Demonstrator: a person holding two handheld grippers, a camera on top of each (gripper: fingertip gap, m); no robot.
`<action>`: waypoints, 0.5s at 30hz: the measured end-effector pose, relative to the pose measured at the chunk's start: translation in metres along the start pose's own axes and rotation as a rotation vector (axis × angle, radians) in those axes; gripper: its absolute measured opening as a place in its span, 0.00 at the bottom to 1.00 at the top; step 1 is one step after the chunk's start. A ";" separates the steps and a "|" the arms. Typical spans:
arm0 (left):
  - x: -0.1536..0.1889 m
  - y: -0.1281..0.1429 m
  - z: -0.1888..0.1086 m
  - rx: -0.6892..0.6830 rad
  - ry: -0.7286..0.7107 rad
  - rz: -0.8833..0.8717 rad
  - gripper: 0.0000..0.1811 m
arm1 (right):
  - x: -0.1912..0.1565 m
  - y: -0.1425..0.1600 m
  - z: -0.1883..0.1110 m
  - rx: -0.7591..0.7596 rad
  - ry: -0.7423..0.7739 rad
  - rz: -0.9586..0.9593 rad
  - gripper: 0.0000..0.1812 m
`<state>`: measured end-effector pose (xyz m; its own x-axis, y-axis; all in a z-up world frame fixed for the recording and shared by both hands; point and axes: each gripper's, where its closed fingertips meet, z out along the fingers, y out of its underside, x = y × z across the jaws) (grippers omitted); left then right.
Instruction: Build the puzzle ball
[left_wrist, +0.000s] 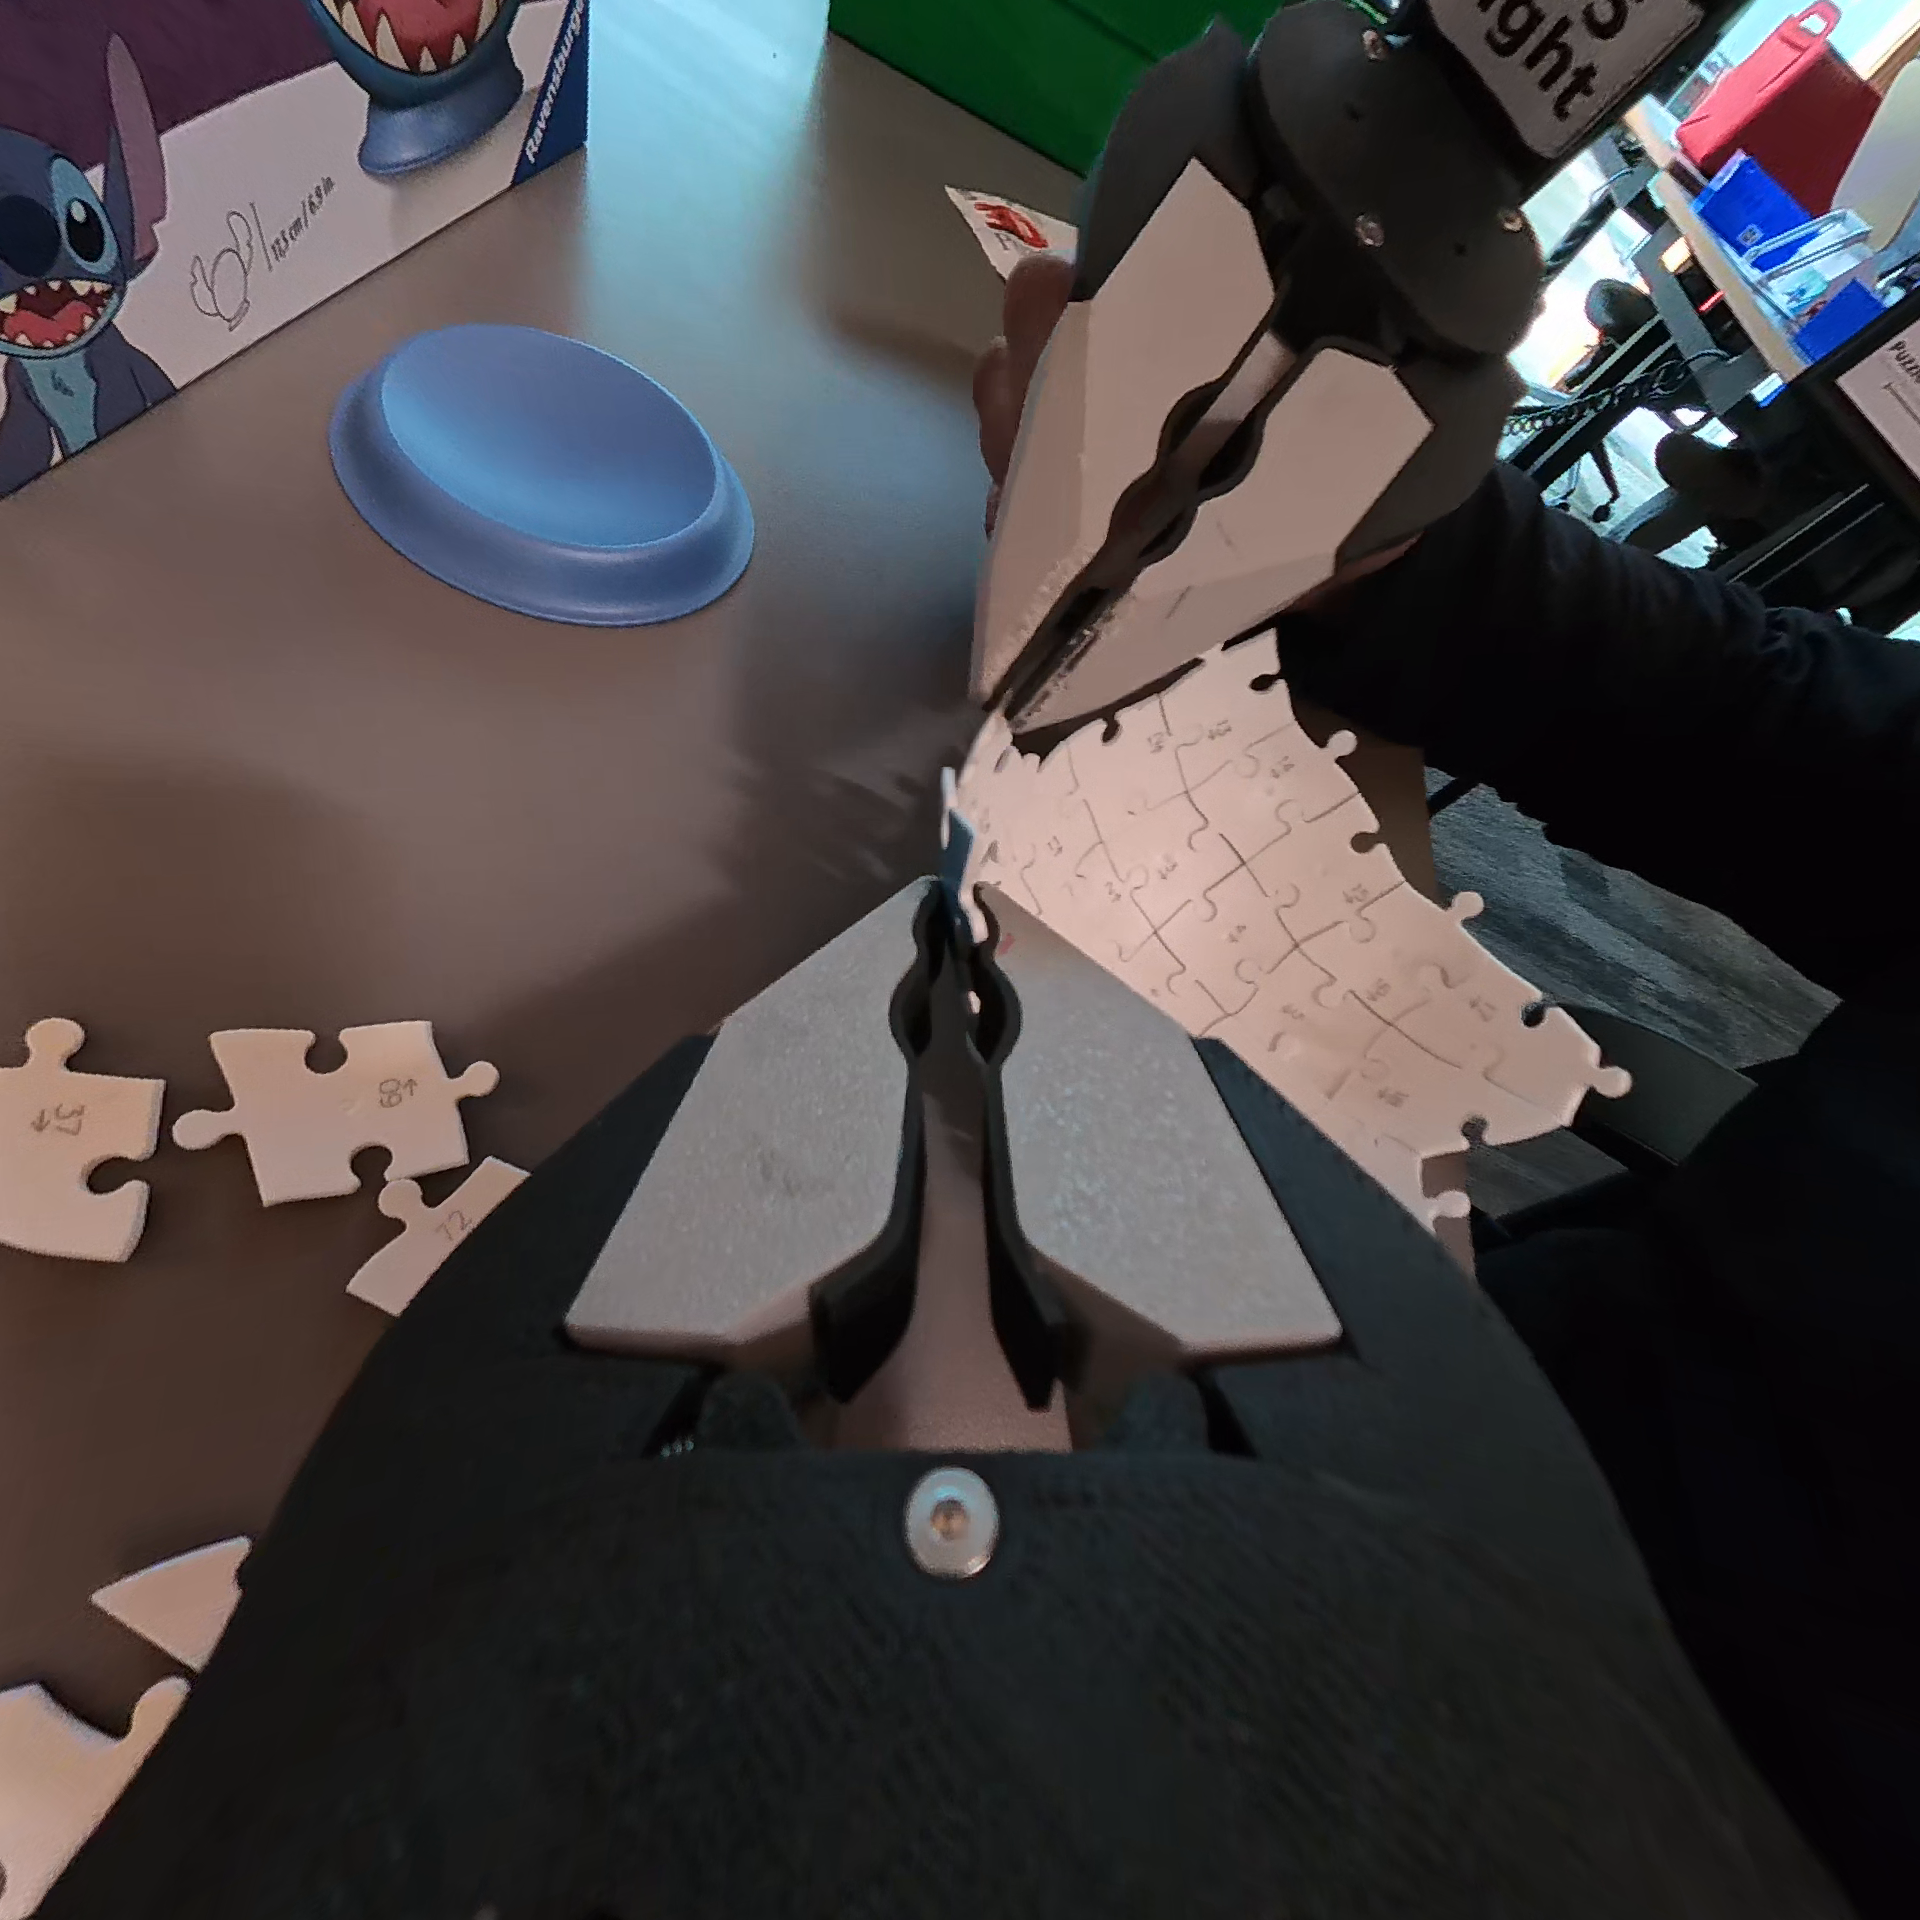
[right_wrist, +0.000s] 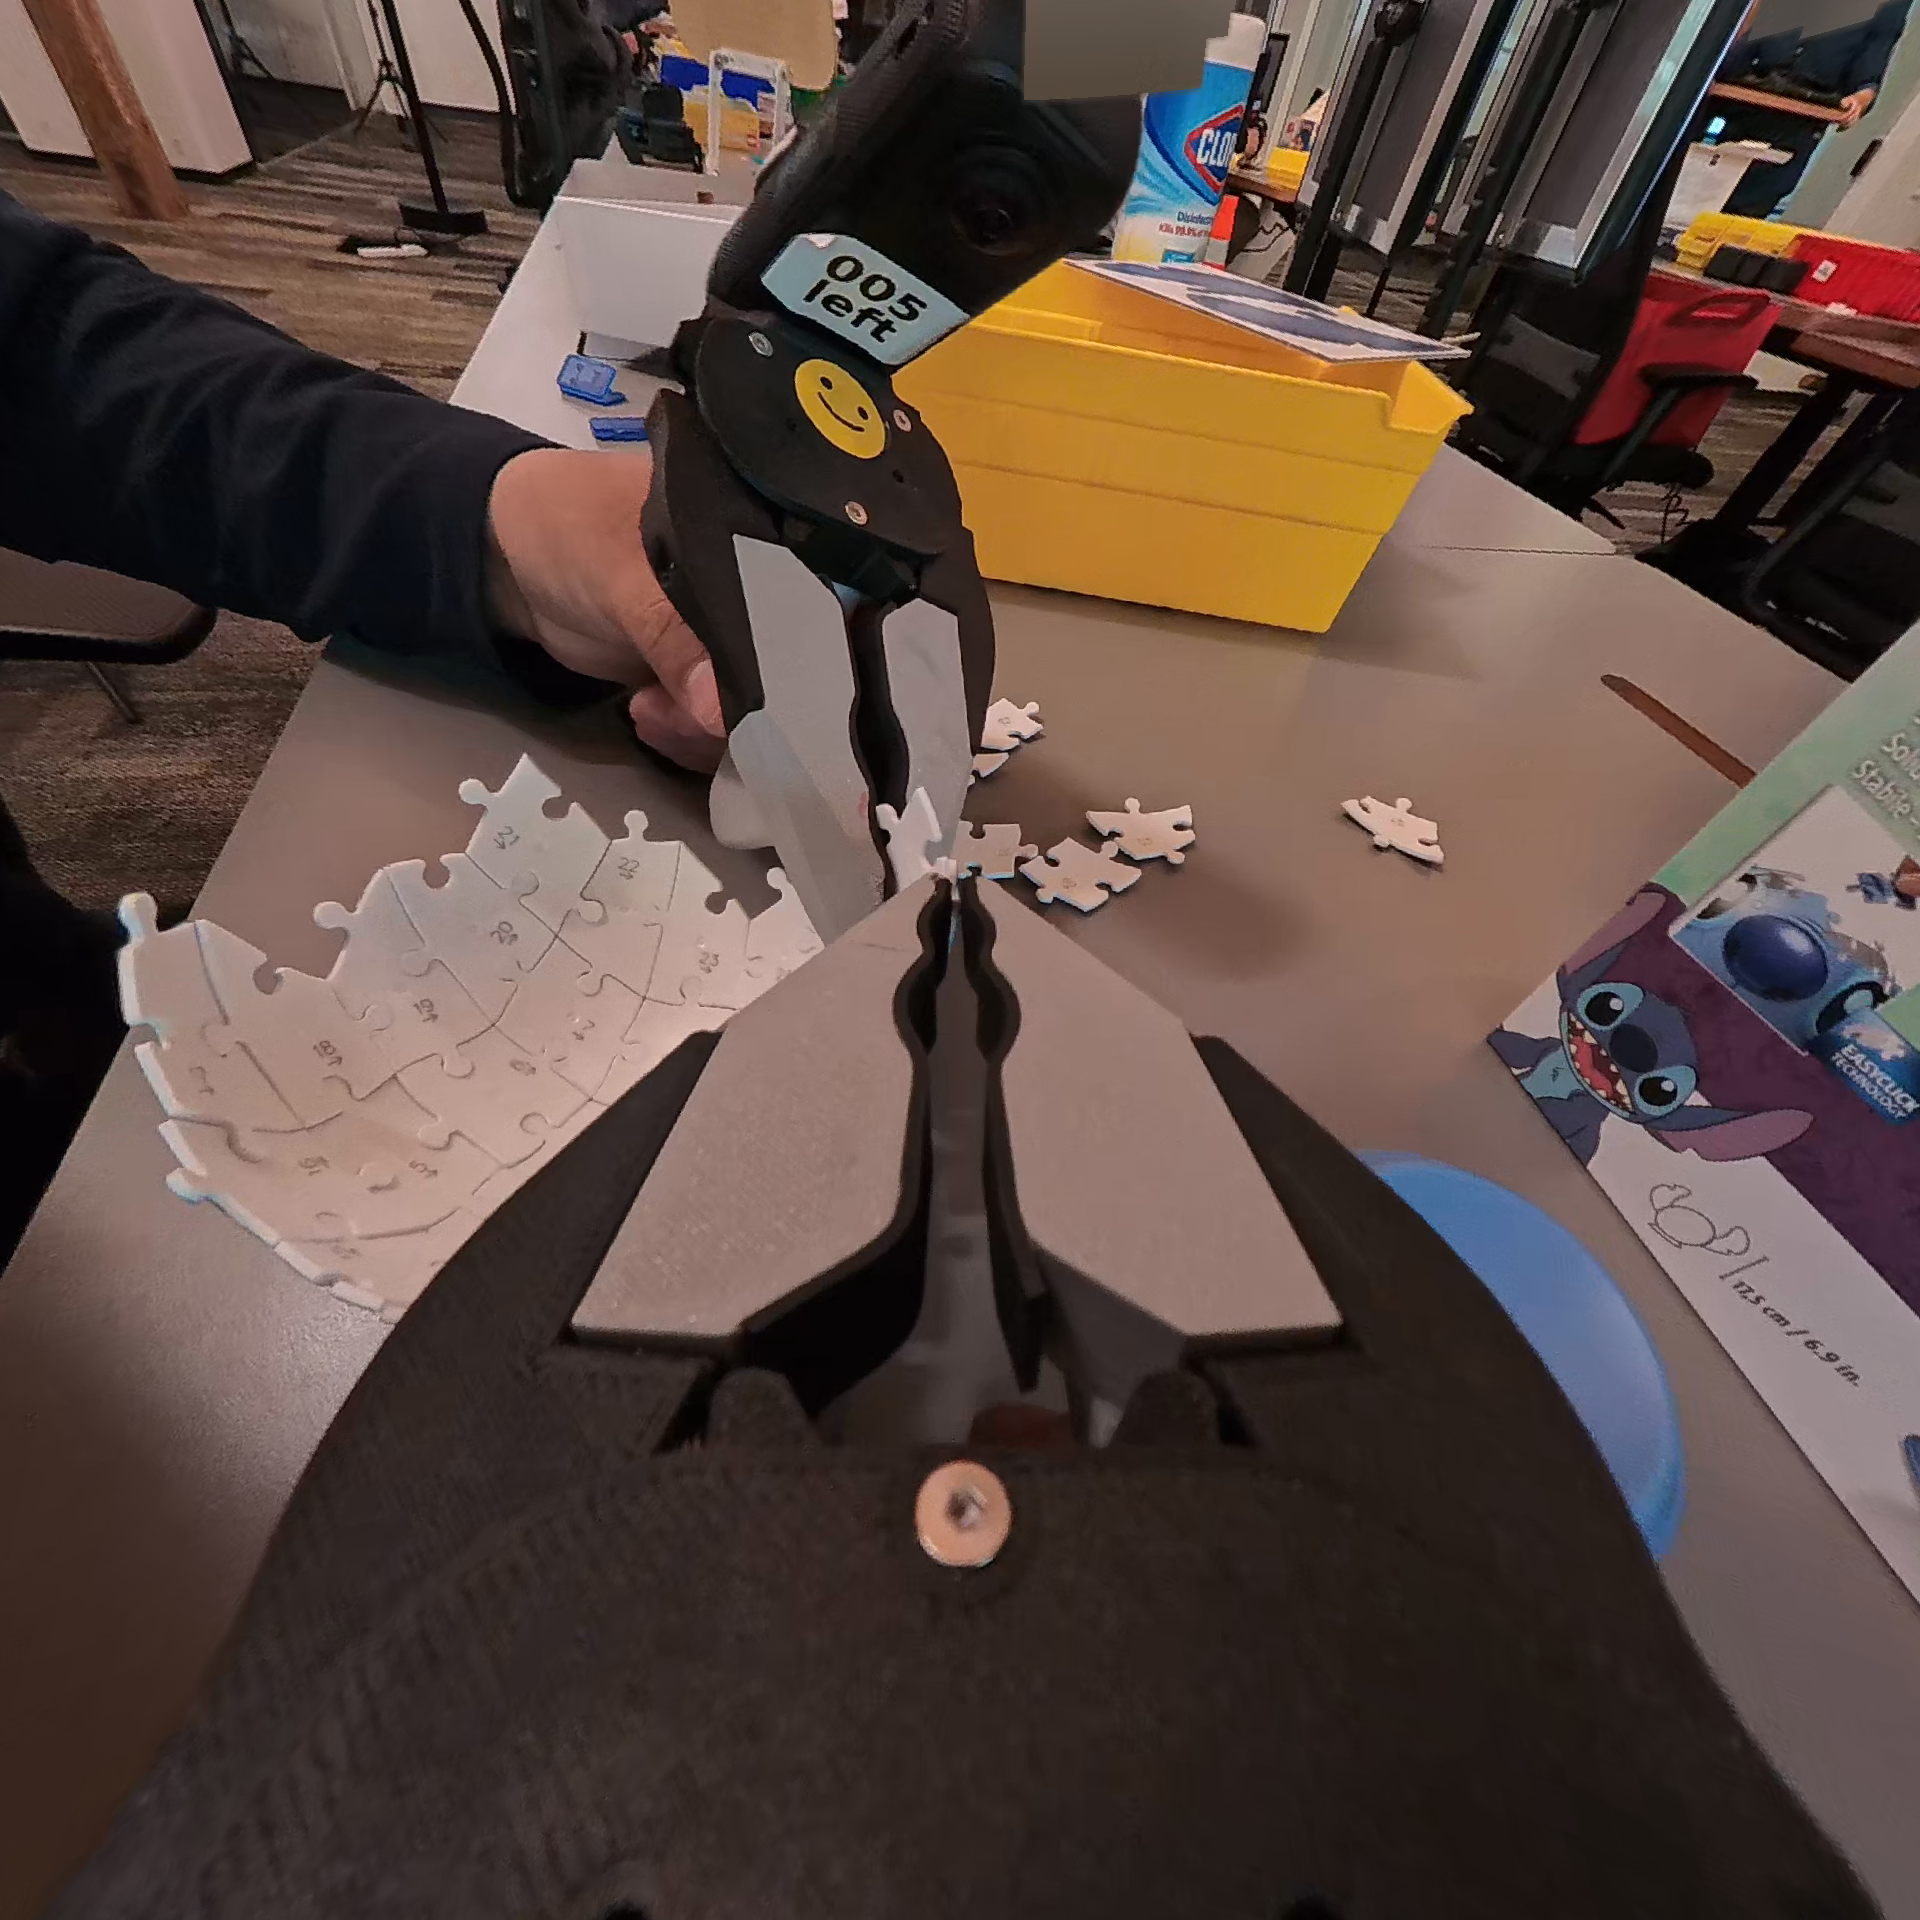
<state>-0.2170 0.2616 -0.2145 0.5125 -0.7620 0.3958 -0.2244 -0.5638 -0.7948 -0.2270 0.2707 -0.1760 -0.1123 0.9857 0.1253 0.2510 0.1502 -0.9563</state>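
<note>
A curved shell of joined white puzzle pieces, numbered on its inner side, is held up over the table's edge; it also shows in the right wrist view. My right gripper is shut on the shell's rim and comes in from above in the left wrist view. My left gripper is shut on a single puzzle piece and holds it against the shell's edge right beside the right gripper's tips. In the right wrist view the left gripper and its piece show just ahead.
A blue round stand sits on the grey table, next to the puzzle box. Loose white pieces lie at the left and behind the left gripper. A yellow bin stands farther back. Less than 4 cm separates the two grippers' tips.
</note>
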 end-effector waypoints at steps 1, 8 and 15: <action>0.000 -0.001 -0.001 0.005 0.005 -0.001 0.00 | -0.001 -0.001 0.000 0.007 -0.002 -0.004 0.00; 0.000 -0.004 -0.004 0.042 0.006 -0.008 0.00 | 0.000 -0.008 -0.002 0.058 0.001 -0.003 0.00; -0.002 -0.005 -0.007 0.056 -0.008 -0.022 0.00 | -0.001 -0.006 0.000 0.038 0.008 -0.016 0.00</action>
<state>-0.2223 0.2632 -0.2084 0.5234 -0.7471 0.4097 -0.1666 -0.5613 -0.8107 -0.2282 0.2691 -0.1706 -0.1082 0.9839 0.1422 0.2124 0.1626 -0.9636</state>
